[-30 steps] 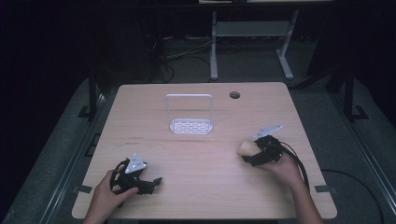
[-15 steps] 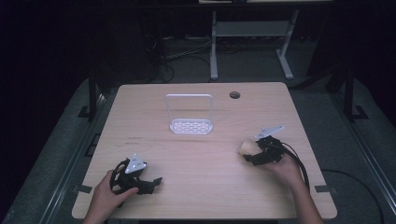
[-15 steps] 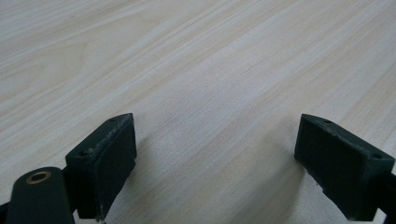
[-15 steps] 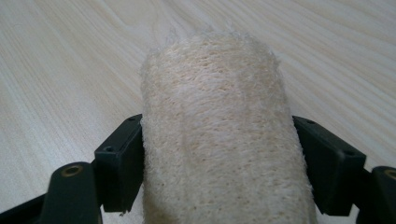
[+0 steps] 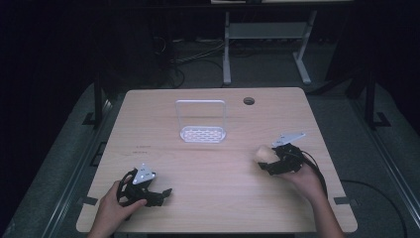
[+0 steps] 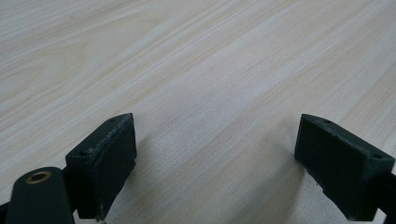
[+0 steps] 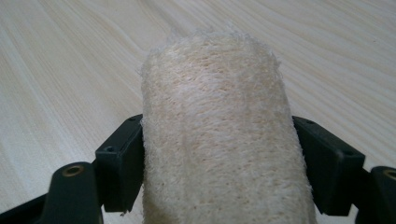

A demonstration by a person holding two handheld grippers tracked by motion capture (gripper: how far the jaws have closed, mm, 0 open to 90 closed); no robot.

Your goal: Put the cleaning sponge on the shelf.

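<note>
Wooden surface (image 5: 218, 163): pale grain, light laminate; it carries everything in the high view; a small round hole (image 5: 248, 101) sits near its far edge, right of centre
Loofah sponge (image 7: 219, 135): cream, coarse and fibrous, roughly a cylinder; in the high view it shows as a pale lump (image 5: 263, 154) on the right half of the surface, at the tip of the right gripper; whether it rests on the wood or hangs just above it is hard to tell from so far off
Right gripper (image 5: 270, 161): held in the person's right hand, pointing toward the middle of the surface; in the right gripper view the black pads (image 7: 122, 158) press on both flanks of the sponge, which bulges out above them; the jaws have just been closing, with the sponge between them; the grip is wide because the sponge is thick
Left gripper (image 5: 161, 194): held in the person's left hand at the near left of the surface, well apart from the sponge; in the left gripper view its jaws stand wide apart over bare wood
Rack (image 5: 202, 124): clear frame with a perforated white base; upright at the far middle of the surface, apart from both grippers
</note>
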